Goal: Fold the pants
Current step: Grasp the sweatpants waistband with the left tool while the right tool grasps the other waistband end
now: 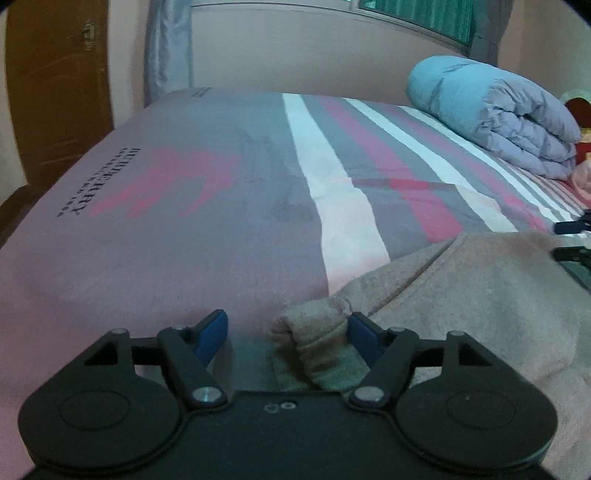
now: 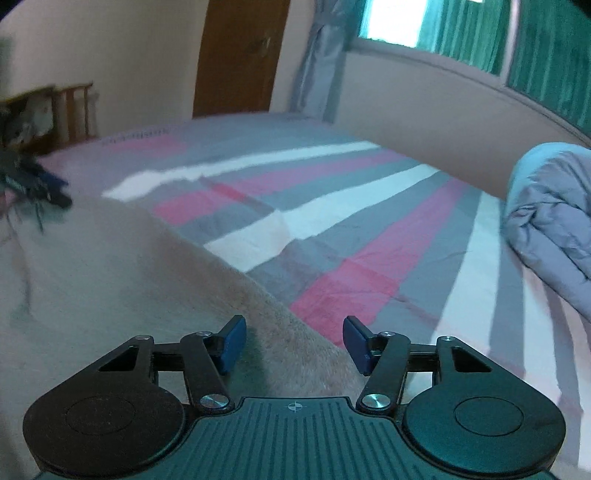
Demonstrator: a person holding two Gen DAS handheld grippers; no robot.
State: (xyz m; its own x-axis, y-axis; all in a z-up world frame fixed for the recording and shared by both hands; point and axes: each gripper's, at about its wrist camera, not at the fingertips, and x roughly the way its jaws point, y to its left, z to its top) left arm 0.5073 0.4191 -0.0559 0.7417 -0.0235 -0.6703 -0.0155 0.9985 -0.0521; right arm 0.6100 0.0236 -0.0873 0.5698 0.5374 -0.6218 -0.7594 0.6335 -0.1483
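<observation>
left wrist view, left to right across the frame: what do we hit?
Wooden door → grey curtain → pink logo print on the bedsheet → white stripe → beige pants → rolled blue quilt.

I'm working in a home bedroom. A bed fills most of both views, covered with a striped sheet in grey, pink and white with printed lettering near one end. A rolled-up blue and lavender quilt lies at the far side of the bed. A brown wooden door stands in the pale wall, a grey curtain hangs beside it, and a window with green curtains runs along the wall behind the bed. A wooden slatted rail shows past the bed's corner.
</observation>
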